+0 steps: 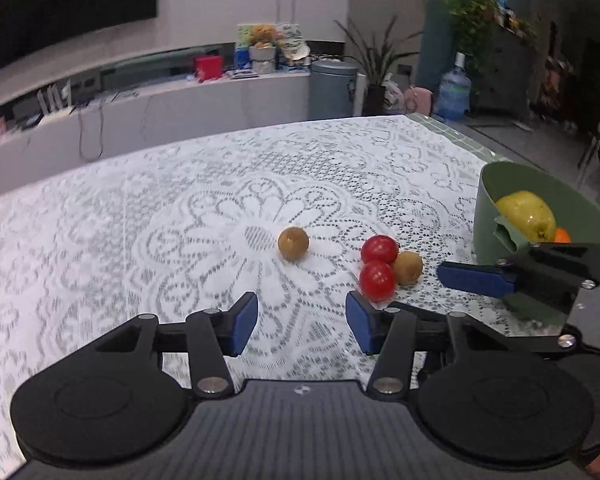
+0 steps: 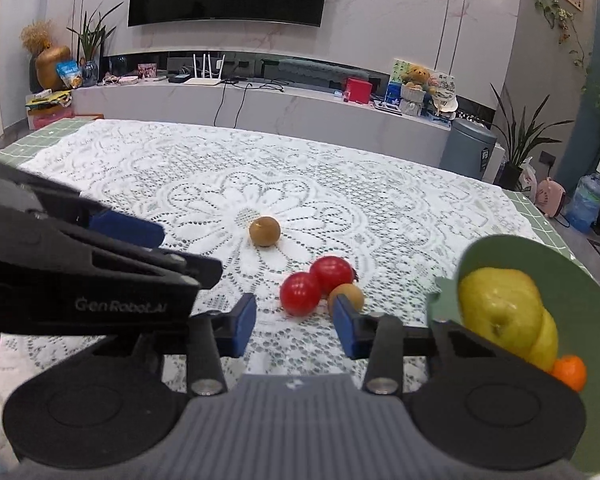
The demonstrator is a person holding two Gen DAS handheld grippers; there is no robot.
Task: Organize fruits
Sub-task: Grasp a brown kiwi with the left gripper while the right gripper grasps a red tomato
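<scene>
Lace tablecloth (image 1: 180, 200); left gripper (image 1: 302, 326), right gripper (image 2: 294, 324) level, spread, empty.

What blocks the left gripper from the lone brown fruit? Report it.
Nothing visible. The left gripper is open over bare lace tablecloth, with the lone brown fruit straight ahead; the red tomatoes sit off to its right.

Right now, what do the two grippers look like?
Both the left gripper and the right gripper are matte black, with blue pads on the fingers, silver pivot screws, two round discs and a ribbed grey centre plate. One side reads "GenRobot.AI" in grey.
</scene>
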